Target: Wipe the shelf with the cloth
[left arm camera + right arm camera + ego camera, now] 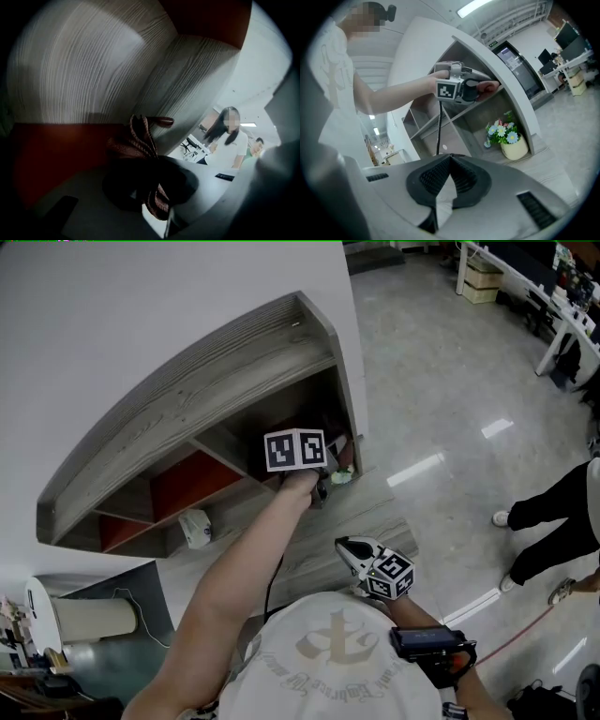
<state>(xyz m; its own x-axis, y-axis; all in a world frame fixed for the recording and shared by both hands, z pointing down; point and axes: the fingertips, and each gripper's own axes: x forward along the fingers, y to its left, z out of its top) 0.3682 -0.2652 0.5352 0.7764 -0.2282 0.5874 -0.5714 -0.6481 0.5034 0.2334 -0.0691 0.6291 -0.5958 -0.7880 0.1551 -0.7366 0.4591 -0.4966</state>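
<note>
While the left tongs clamp a reddish-brown woven cloth inside the grey wood-grain shelf for wiping, the right tongs hang back, closed and empty.

**What I see of my own rig**

I wear a white T-shirt with a grey anchor print. The left gripper and right gripper have pale grey shells, black ribbed jaws and cubes of black-and-white square markers. A black cable hangs from the left one.
</note>
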